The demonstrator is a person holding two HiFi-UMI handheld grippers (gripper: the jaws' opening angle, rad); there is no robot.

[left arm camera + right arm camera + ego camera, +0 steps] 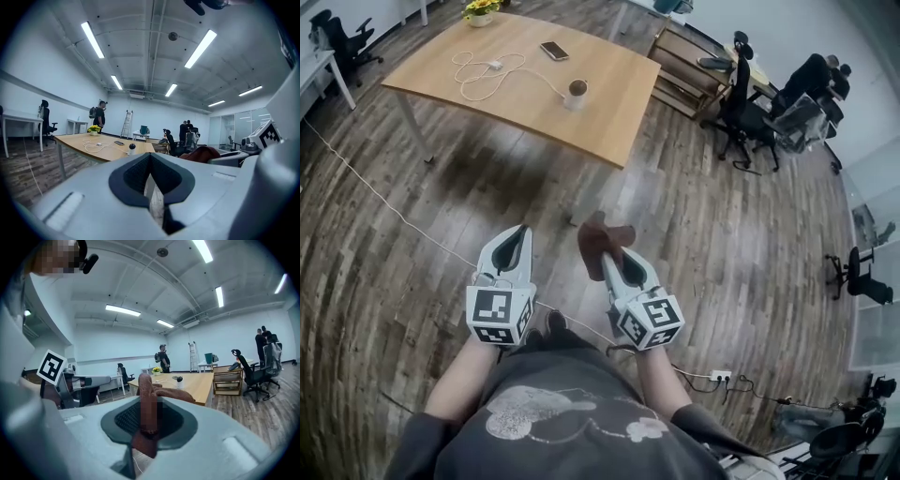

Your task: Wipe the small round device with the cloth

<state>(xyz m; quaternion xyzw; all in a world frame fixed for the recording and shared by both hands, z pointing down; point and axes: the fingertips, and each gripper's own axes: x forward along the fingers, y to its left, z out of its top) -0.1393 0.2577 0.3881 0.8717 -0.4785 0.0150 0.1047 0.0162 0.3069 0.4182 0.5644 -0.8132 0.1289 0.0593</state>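
left gripper [151, 160] up close, jaws together with nothing between, wooden table [110, 149] beyond, small round device [131, 149] near its edge, white cable [95, 146], phone [119, 143], yellow flowers [94, 129], brown cloth [202, 153] at right, marker cube [268, 135] above it, ladder [126, 123] and people far back

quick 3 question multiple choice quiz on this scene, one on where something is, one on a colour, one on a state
1. Where is the small round device?
A. on the floor
B. on the wooden table
C. on an office chair

2. What colour is the cloth?
A. white
B. blue
C. brown

3. What state is the right gripper in?
A. open and empty
B. shut on the cloth
C. resting on the table

Answers:
1 B: the head view shows it standing on the tabletop near the closer edge.
2 C: it is reddish brown in both the head view and the right gripper view.
3 B: the right gripper view shows the jaws pinching a fold of the cloth, held in the air well short of the table.
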